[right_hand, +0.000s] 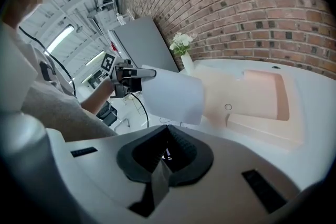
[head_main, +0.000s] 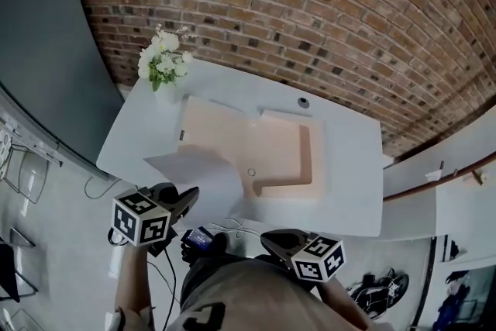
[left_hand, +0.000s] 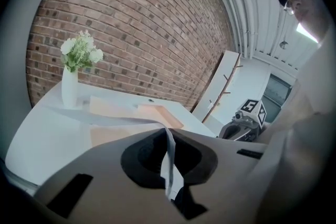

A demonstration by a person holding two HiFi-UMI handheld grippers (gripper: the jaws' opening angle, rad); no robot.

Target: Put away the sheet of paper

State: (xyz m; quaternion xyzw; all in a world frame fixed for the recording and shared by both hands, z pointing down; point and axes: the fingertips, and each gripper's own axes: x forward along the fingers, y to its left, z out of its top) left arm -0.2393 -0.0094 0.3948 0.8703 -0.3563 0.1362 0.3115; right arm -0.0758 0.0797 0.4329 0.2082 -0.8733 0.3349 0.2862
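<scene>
My left hand-held gripper (head_main: 184,199) clamps the near edge of the paper (head_main: 198,170), which hangs over the table's (head_main: 353,167) front edge. My right hand-held gripper (right_hand: 165,157) is closed on nothing.

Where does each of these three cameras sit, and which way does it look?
Head view: on the person's head, looking steeply down at the white table; left gripper, right gripper, a forearm and torso show.
Left gripper view: on the left gripper, looking along jaws shut on the sheet of paper toward the vase and brick wall; the right gripper shows.
Right gripper view: on the right gripper, jaws together and empty, facing the peach tray; the person's arm shows.
Shared: all three show that sheet and the vase.
</scene>
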